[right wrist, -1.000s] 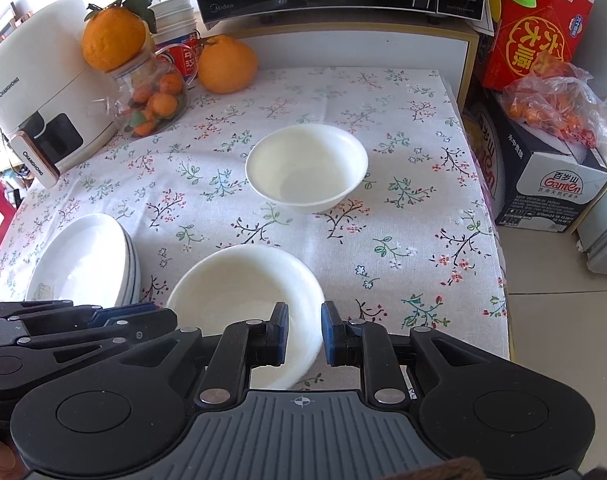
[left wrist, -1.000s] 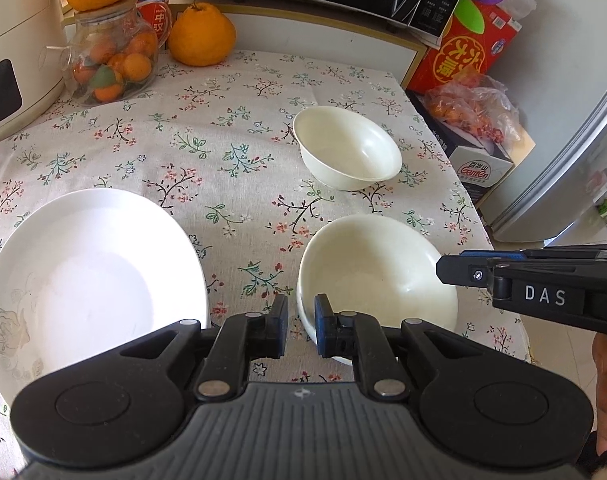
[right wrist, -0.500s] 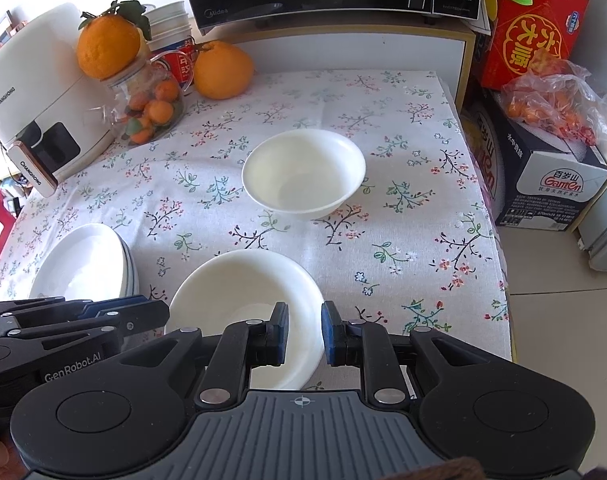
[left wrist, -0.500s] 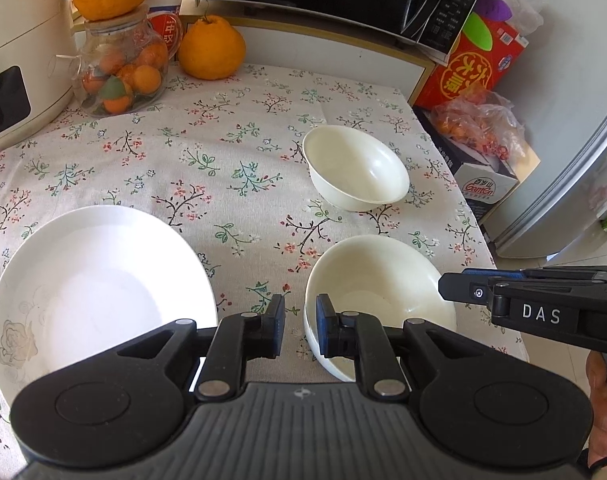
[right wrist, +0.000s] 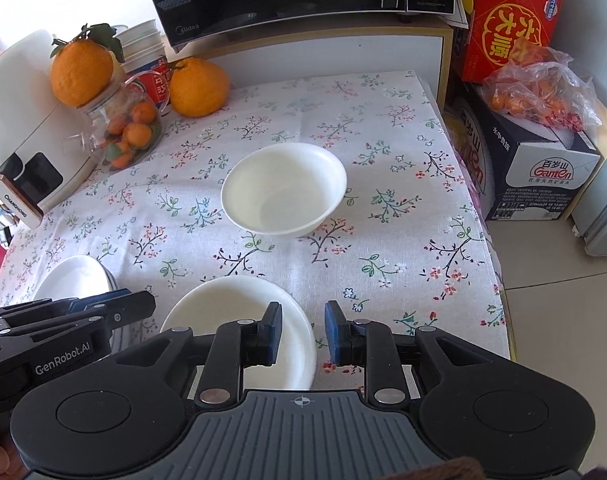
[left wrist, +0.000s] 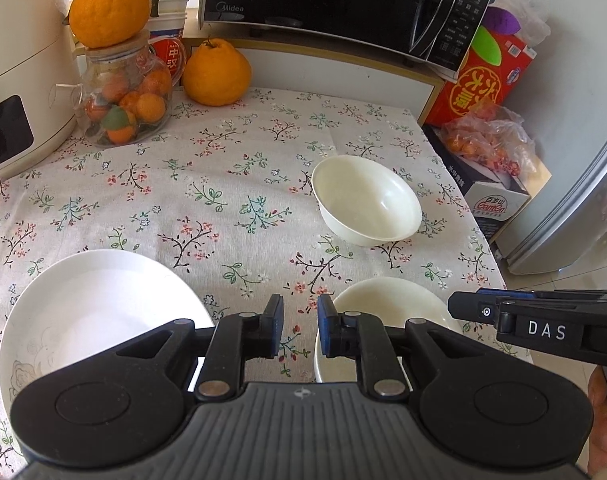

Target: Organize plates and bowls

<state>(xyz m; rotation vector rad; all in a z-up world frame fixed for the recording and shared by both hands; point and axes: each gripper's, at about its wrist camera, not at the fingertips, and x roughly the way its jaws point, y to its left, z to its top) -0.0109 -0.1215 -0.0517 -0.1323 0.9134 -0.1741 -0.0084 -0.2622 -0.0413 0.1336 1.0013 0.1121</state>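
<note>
The plates (right wrist: 69,280) sit stacked left of the near bowl (right wrist: 239,312). The far bowl (right wrist: 283,188) sits alone behind it, not stacked yet. Both tongs, left (left wrist: 300,330) and right (right wrist: 302,332), are narrow and empty; the right have just been opening.

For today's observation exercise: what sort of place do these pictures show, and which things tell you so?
Most likely a home kitchen or dining corner. A microwave stands behind a table under a floral tablecloth, white bowls and plates sit on it, and a jar of oranges stands nearby.

A home kitchen: microwave (left wrist: 343,4), fridge (left wrist: 579,200), fruit jar (left wrist: 123,96) and floral tablecloth (left wrist: 223,184).
</note>
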